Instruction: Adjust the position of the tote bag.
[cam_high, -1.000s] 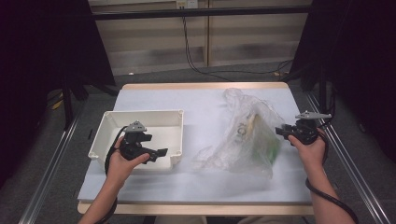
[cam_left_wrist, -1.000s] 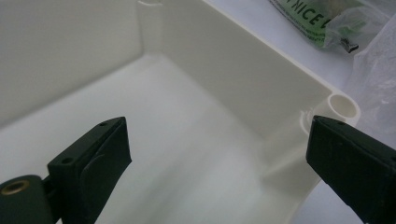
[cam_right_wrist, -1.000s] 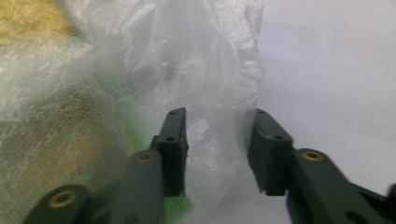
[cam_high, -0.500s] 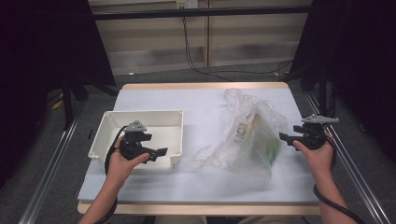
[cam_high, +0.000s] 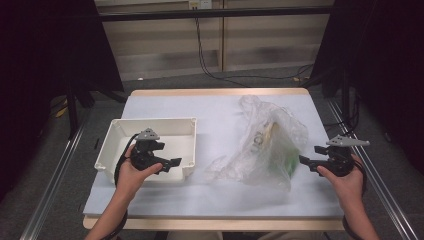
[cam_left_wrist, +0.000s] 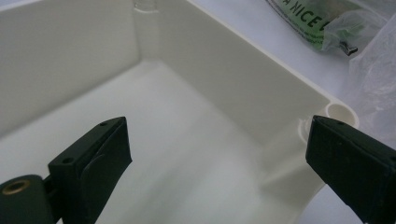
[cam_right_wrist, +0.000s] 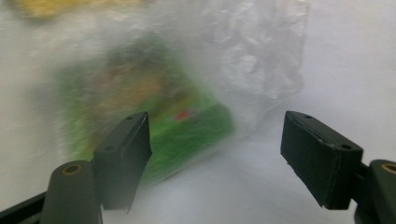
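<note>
On the worktop's (cam_high: 210, 120) right half the clear plastic bag (cam_high: 265, 145) lies just left of the wide-open, empty right tongs (cam_high: 303, 161), while the left tongs (cam_high: 175, 162), gaping too, hover over the white tray's (cam_high: 150, 125) near-right corner.

Through the crumpled clear plastic bag (cam_high: 267, 145) the contents read poorly from the high view: dark lettering, something pale yellow and a green patch, none sharp enough to name. In the right gripper view the green printed packet (cam_right_wrist: 154, 121) inside is smeared by blur, and a yellow thing is cut off by the top edge. In the left gripper view, green lettering on a packet (cam_left_wrist: 310, 23), perhaps "A NICE", runs off the top edge. The white rectangular plastic tray (cam_left_wrist: 243, 70) is cropped at left and bottom.
</note>
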